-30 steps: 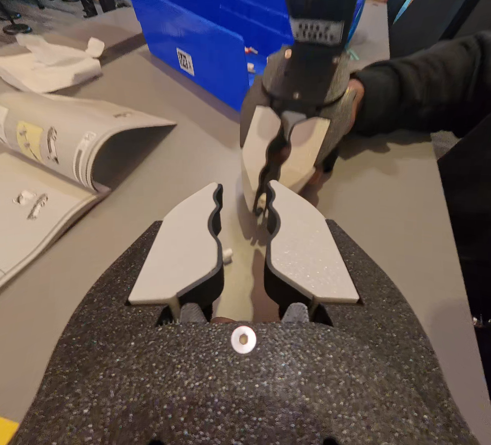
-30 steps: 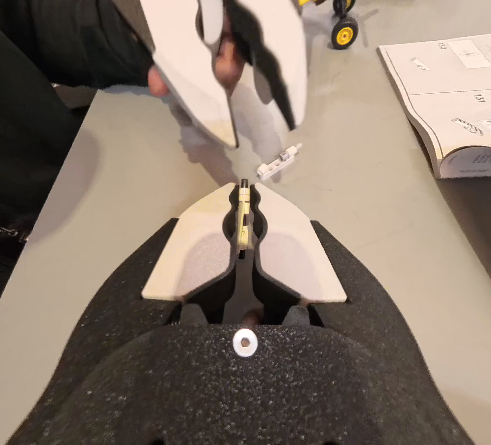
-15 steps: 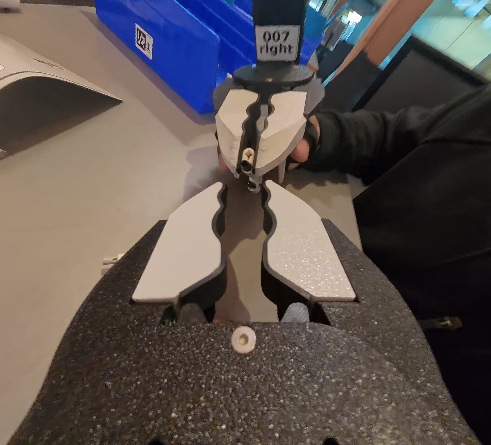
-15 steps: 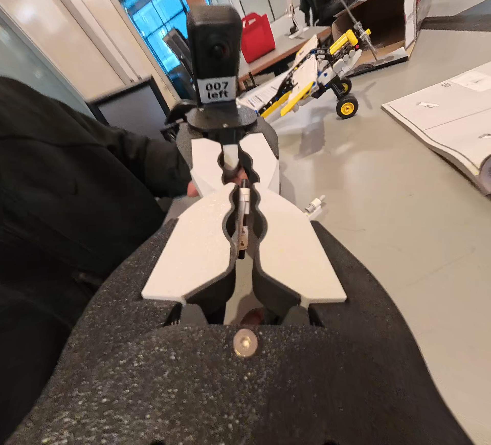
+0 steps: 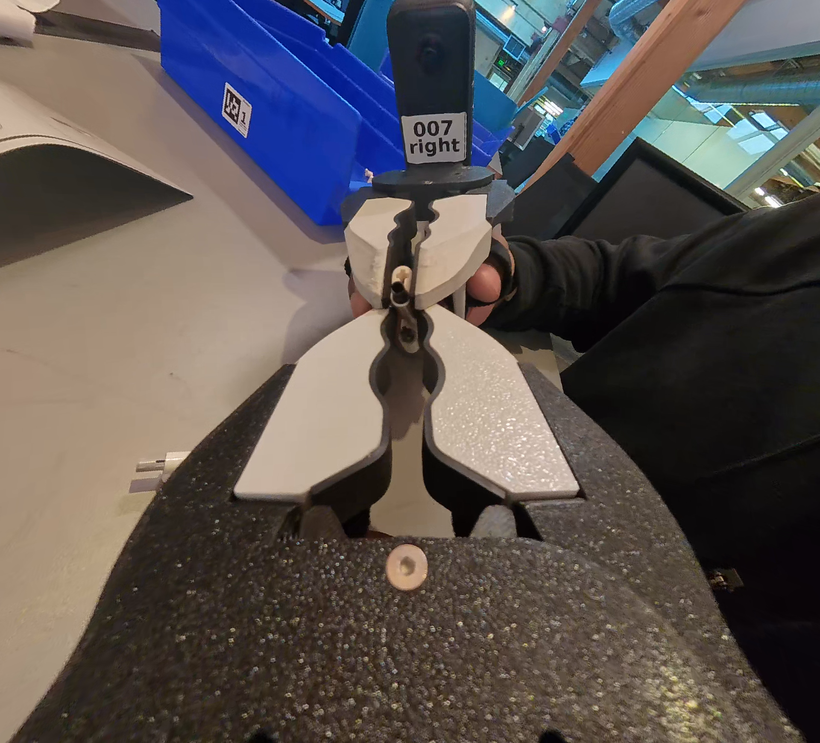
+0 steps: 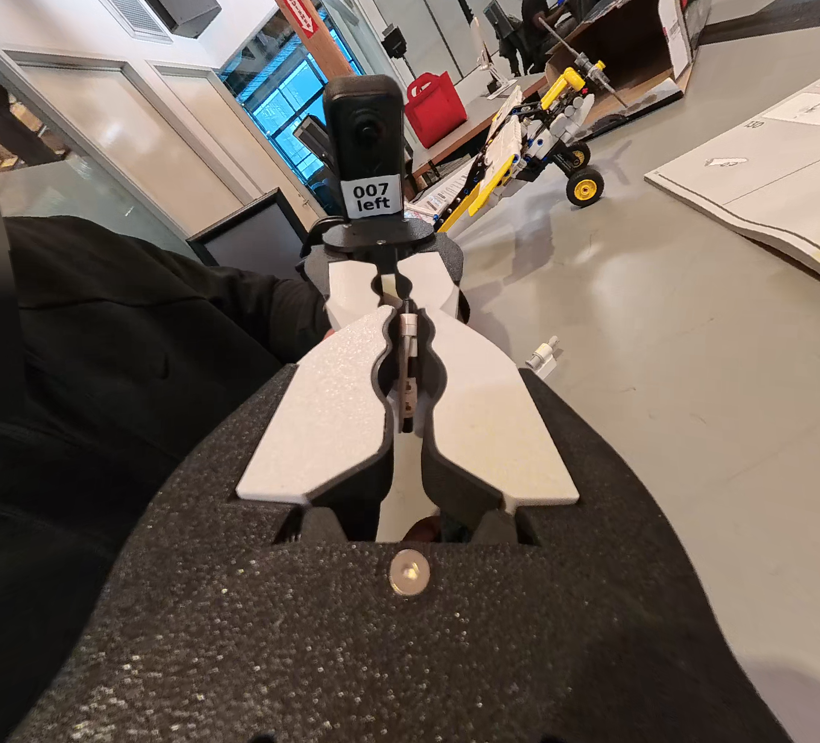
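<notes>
Gripping: 2 grippers, left gripper (image 5: 404,322) + right gripper (image 6: 410,317) | 1 shared pale connector piece (image 6: 408,349) | 1 loose piece (image 6: 542,355)

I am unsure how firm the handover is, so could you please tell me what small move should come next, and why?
Probably hold both tools steady and check the left tool's grip before the right tool loosens. The small pale toy-brick assembly spans both tips above the grey table. The left tool's fingers sit close around its near end, but whether they press firmly is hard to tell.
</notes>
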Tool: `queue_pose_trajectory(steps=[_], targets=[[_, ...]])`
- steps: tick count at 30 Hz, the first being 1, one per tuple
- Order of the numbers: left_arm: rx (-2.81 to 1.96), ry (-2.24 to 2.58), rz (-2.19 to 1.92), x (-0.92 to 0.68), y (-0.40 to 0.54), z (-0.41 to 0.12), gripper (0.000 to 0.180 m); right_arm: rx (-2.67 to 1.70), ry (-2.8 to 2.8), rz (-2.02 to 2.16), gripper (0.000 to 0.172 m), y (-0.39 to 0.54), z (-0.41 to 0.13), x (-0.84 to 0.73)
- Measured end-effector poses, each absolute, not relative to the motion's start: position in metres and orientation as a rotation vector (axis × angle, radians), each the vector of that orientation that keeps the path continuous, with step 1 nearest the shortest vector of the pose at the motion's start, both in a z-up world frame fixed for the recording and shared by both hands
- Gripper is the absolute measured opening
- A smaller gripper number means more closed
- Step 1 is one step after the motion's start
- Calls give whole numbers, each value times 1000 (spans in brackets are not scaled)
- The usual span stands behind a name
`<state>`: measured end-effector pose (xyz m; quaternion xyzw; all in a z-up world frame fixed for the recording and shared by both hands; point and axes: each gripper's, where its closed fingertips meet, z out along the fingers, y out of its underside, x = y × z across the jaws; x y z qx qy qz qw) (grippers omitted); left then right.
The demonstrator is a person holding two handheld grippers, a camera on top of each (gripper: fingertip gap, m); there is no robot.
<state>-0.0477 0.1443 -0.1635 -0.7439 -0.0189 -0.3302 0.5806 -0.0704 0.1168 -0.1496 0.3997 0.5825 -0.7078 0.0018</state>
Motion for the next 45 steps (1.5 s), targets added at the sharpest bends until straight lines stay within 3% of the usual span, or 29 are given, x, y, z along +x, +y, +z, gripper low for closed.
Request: queue_pose_trajectory(steps=[4, 9, 16, 19, 22, 28, 32, 40, 45], targets=[[-1730, -57, -770, -50, 144, -163, 7, 1249, 1824, -2237, 9, 116, -148, -71], [-1723, -49, -760, -50, 143, -162, 7, 1308, 1943, -2203, 24, 123, -150, -73], [-1742, -17, -705, -51, 141, -164, 7, 1370, 2496, -1927, 40, 146, -142, -43], [-1748, 32, -693, -45, 139, -165, 7, 1374, 3074, -1521, 34, 204, -124, -15], [-1769, 91, -683, -37, 138, -168, 7, 1415, 3445, -783, 23, 306, -112, 4], [-1818, 188, -656, -23, 138, -175, 7, 1174, 3116, 143, 20, 429, -188, 41], [-1808, 187, -664, -24, 137, -174, 7, 1042, 3010, 296, 18, 443, -215, 50], [-1804, 201, -681, -22, 136, -173, 7, 1385, 2792, 100, 18, 454, -235, 36], [-1807, 221, -669, -20, 135, -174, 7, 1565, 2680, 14, 28, 457, -238, 25]])
